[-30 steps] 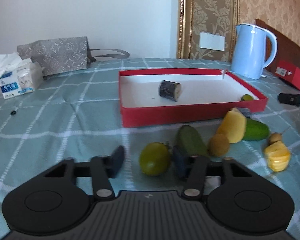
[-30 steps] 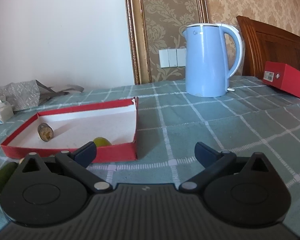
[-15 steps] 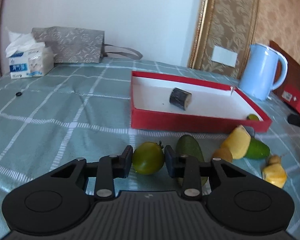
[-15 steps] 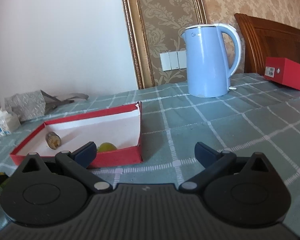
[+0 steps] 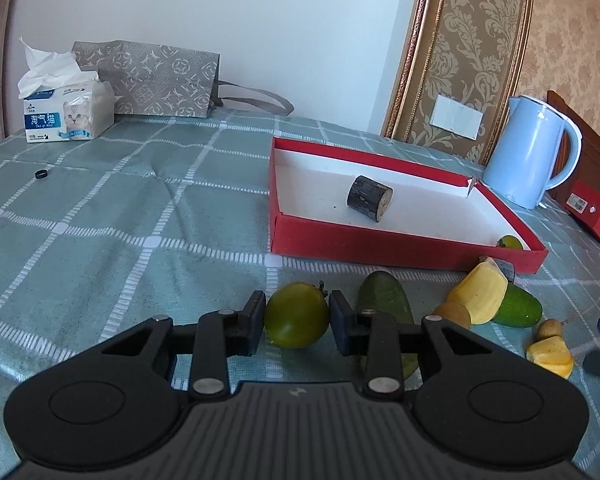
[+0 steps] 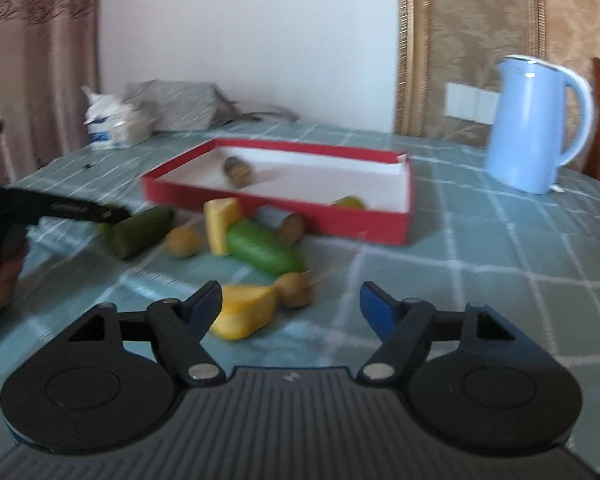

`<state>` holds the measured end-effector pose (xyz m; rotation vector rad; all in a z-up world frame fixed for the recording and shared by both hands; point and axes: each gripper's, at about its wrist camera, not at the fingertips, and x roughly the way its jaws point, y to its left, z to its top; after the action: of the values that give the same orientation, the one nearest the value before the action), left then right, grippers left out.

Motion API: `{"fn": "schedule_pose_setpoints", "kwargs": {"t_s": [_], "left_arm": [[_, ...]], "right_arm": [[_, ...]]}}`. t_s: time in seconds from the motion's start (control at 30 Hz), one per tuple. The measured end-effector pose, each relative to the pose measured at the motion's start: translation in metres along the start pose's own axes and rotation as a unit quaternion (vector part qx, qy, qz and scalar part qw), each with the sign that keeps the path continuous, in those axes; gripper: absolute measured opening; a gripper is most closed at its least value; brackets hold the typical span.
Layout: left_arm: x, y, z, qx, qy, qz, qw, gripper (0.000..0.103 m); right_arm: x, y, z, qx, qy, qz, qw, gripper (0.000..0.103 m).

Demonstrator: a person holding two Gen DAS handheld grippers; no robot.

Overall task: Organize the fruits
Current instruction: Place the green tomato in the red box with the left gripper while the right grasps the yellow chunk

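While the left gripper (image 5: 297, 316) clamps a round green tomato (image 5: 296, 314) between its pads just above the checked tablecloth (image 5: 100, 216), the right gripper (image 6: 291, 304) is narrowing its jaws with nothing between them, a yellow fruit piece (image 6: 242, 312) lying just beyond its left finger. One red tray (image 5: 404, 246) sits mid-table holding two things: a dark cut log-like piece (image 5: 369, 198) and a second small green fruit (image 5: 510, 242) in the near right corner. Outside the tray, along its near wall, lie two green cucumber-like fruits (image 5: 384, 292) (image 5: 518, 308), two yellow pieces (image 5: 480, 294) (image 5: 550, 356), and two small brown kiwi-like fruits (image 5: 454, 314) (image 5: 549, 328); a further brown item against the tray wall is too blurred to name. One pale blue kettle (image 5: 528, 152) stands behind the tray's right end. One tissue pack (image 5: 66, 114) at the far left bears a kitten picture and Chinese characters over small Latin print too fine to read. One grey patterned bag (image 5: 160, 80) lies beside it.
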<state>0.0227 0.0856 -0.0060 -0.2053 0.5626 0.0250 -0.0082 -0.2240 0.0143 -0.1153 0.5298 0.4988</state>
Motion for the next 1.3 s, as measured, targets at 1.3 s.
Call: {"fn": "schedule_pose_setpoints", "kwargs": {"t_s": [1.3], "left_arm": [[-0.011,-0.002,0.011,-0.004,-0.041,0.016,0.999,0.034]], "right_arm": [[0.034,0.014,-0.002,0.028,0.01,0.047,0.998,0.044]]}}
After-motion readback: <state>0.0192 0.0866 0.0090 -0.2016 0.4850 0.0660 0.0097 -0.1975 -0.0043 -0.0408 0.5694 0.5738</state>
